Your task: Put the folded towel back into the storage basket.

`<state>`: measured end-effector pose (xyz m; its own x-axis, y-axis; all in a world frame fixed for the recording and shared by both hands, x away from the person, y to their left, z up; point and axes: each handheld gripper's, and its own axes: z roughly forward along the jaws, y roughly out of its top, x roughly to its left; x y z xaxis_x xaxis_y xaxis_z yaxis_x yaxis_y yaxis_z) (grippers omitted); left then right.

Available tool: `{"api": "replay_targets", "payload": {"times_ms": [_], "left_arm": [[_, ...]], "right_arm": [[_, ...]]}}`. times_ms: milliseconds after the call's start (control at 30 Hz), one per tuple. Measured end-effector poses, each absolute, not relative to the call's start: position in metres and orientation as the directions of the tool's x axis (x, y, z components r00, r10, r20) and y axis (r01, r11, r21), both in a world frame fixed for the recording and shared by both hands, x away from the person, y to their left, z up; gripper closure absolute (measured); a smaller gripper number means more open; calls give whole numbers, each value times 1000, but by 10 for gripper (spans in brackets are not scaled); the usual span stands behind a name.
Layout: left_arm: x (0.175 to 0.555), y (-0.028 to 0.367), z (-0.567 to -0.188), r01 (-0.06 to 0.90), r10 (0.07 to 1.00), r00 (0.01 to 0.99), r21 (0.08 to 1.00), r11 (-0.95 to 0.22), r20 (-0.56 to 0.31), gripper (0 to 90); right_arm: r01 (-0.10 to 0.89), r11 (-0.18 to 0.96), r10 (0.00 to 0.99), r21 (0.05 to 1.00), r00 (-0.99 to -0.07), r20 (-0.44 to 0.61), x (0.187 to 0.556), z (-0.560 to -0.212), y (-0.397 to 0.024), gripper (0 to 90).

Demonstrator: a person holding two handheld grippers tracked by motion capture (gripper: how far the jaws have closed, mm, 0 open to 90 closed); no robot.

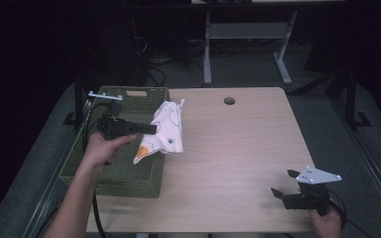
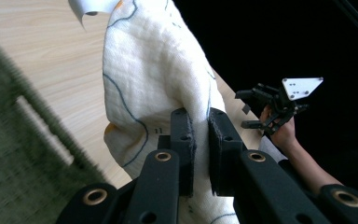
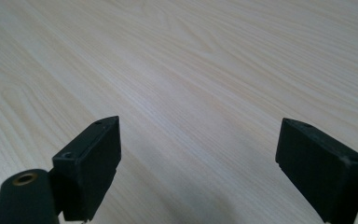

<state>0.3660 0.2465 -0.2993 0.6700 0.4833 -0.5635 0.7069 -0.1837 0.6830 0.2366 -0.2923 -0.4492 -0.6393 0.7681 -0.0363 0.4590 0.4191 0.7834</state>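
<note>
holding a white crumpled cloth with blue and orange print (image 1: 167, 130) clamped in your left gripper (image 2: 200, 140), you hang it between the green woven basket (image 1: 110, 184) and the pale wooden table (image 1: 238, 148), so it drapes free. your right gripper (image 3: 198, 168) rests spread wide, grasping nothing.

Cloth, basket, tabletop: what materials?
Cloth: soft woven cotton-like fabric, matte white, printed blue lines and orange patches; it drapes and creases. Basket: olive woven mesh, probably plastic. Tabletop: pale wood-grain surface, smooth, likely laminate.
</note>
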Motion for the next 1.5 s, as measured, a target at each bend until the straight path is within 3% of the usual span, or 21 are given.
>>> {"api": "replay_targets", "payload": {"times_ms": [767, 1267, 1500], "left_arm": [[358, 312, -305, 713, 576, 637, 676, -186, -513, 823], [364, 324, -330, 762, 664, 576, 607, -225, -477, 821], [371, 321, -340, 760, 676, 597, 575, -303, -433, 817]], "right_arm": [[463, 431, 766, 774, -641, -44, 231, -447, -285, 135], [455, 439, 759, 775, -650, -49, 230, -447, -285, 135], [454, 442, 758, 774, -650, -51, 230, -446, -285, 135]]}}
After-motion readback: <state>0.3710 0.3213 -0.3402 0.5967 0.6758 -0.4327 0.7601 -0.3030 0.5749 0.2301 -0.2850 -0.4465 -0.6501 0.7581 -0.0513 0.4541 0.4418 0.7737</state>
